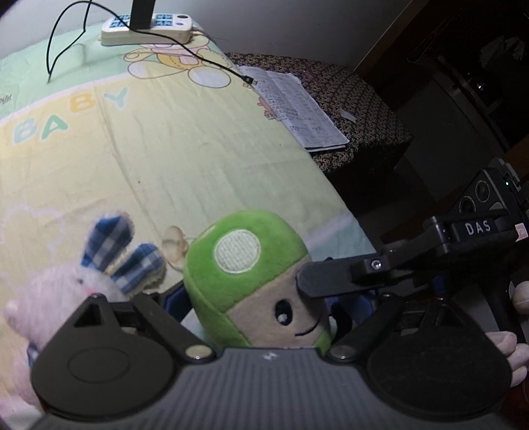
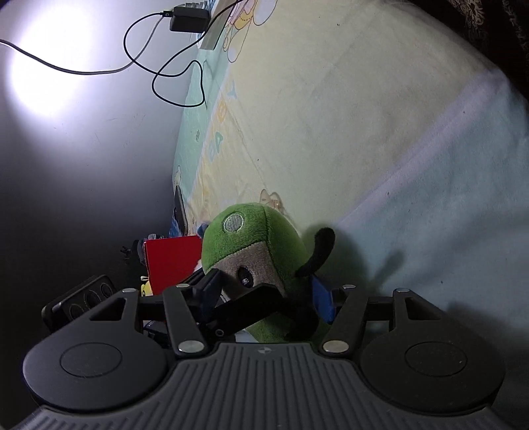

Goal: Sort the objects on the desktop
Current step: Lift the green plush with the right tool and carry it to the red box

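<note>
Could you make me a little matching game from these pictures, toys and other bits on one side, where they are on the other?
Things:
1. green mushroom plush
2. pink bunny
3. power strip
4. notebook

Places:
A. far end of the baby blanket, charger plugged in
B. on the dark patterned cloth beside the blanket
C. between both tongs
D. blanket's near left, beside the left tongs

Pairs: 1-C, 2-D, 3-A, 4-B

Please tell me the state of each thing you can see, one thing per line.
Green plush: upright, held between both grippers.
Left gripper: closed on the plush.
Right gripper: closed on the plush.
Bunny: lying on the blanket.
Notebook: open.
Power strip: has an adapter plugged in.
</note>
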A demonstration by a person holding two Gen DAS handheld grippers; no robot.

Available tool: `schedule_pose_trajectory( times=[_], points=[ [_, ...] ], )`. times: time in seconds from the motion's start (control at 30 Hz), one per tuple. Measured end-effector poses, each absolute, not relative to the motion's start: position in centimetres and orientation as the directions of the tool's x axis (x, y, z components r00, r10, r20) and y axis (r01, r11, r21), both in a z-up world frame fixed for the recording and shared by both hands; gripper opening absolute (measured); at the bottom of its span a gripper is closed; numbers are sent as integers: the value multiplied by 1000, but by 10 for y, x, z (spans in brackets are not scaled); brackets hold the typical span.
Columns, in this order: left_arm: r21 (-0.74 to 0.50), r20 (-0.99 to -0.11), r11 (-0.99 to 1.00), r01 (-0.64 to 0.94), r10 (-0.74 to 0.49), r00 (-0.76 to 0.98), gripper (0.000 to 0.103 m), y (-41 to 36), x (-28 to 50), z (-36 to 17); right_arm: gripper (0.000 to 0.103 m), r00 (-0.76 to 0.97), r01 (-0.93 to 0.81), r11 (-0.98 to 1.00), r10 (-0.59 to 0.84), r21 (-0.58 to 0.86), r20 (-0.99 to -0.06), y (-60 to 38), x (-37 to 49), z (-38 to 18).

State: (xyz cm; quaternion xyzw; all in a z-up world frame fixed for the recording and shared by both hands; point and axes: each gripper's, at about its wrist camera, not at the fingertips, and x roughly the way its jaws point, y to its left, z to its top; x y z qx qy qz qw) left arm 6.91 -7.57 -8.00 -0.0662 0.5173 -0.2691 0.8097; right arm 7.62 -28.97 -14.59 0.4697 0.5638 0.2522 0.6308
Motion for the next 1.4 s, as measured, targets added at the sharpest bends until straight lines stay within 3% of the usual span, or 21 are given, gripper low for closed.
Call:
schedule_pose_trajectory(
  times=[0.47, 1.0, 1.17, 1.4],
  points=[
    [-251, -692, 877, 409, -458, 558, 90, -47, 12, -9, 62, 286, -17, 399, 881, 917, -378, -267, 44, -84],
    [-157, -544, 947, 281, -320, 775, 91, 129, -30, 64, 62, 250, -277, 332, 931, 901, -266, -105, 42, -8],
    [-191, -540, 940, 282, -341, 770, 91, 183, -22, 62, 62, 275, -310, 359, 920, 881, -278, -51, 44, 4],
    [-257, -561, 914, 314, -406, 722, 91, 231, 5, 34, 60, 379, -322, 501, 846, 804, -375, -1, 41, 5]
  ],
)
